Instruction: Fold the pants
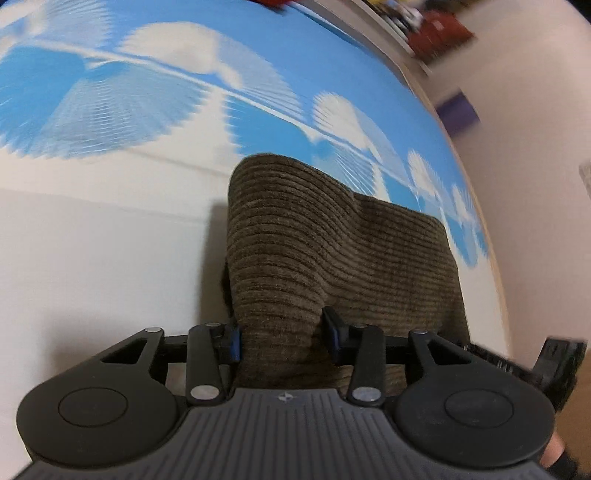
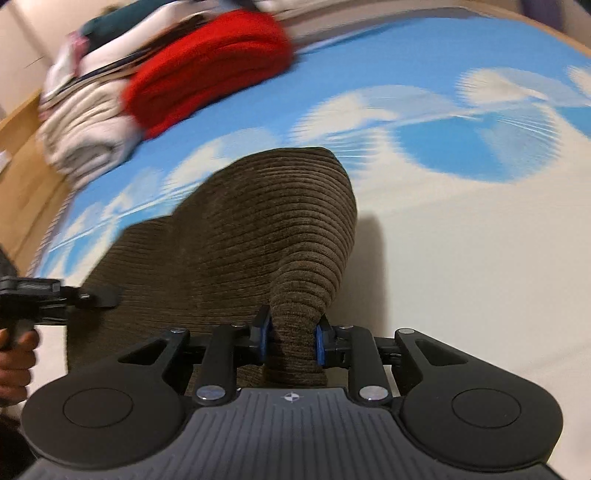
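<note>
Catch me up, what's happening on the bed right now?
A person holds a gripper in each hand, folding brown corduroy pants on a bed with a blue-and-white cover. The left gripper and the right gripper each pinch a bunch of the fabric, lifted off the bed. A pile of folded clothes sits at the far corner.

You have no readable text, label, brand name or number in either wrist view. The only mark you can find is a small round emblem [image 1: 284, 397], a circle split into four quarters, at the top centre of the ribbed grey gripper housing [image 1: 280, 435] low in the left wrist frame. The same emblem [image 2: 291, 397] sits on the housing [image 2: 291, 435] in the right wrist frame. The books or boxes on the shelf [image 1: 413, 22] at upper right are too blurred to read.
</note>
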`<move>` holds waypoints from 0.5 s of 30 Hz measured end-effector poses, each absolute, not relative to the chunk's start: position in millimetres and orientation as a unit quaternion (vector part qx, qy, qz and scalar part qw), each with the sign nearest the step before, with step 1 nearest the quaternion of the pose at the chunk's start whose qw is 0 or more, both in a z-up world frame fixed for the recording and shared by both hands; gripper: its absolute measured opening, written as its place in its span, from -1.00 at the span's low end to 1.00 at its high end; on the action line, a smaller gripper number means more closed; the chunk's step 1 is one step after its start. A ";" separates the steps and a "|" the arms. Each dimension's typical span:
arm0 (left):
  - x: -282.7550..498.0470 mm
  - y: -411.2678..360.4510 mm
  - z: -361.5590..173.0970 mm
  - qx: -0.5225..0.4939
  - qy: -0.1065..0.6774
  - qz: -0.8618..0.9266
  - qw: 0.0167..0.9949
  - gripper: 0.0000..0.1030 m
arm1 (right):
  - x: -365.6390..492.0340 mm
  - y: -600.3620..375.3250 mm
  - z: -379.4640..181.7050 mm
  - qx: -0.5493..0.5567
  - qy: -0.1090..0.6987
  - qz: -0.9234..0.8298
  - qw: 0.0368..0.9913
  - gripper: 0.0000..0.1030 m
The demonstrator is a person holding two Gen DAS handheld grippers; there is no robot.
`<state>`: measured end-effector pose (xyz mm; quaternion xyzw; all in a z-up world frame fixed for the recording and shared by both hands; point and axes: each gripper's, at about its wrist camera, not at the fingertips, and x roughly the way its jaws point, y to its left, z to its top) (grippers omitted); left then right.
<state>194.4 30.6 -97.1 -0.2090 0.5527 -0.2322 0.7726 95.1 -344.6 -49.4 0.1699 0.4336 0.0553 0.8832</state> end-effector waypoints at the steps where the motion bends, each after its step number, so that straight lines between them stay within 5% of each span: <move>1: 192.6 19.4 -92.0 -0.185 0.547 -0.236 0.782 0.01 | 92.6 -358.3 -53.2 0.171 0.435 0.043 0.883 -0.54; 11: 158.3 8.3 -26.1 -0.093 0.435 -0.282 0.850 -0.08 | 79.5 -366.4 -44.6 0.116 0.402 -0.020 0.908 -0.29; 15: 148.8 -21.3 -75.9 0.020 0.513 -0.298 0.805 -0.61 | 60.9 -360.7 -20.1 0.088 0.359 0.009 0.929 -0.29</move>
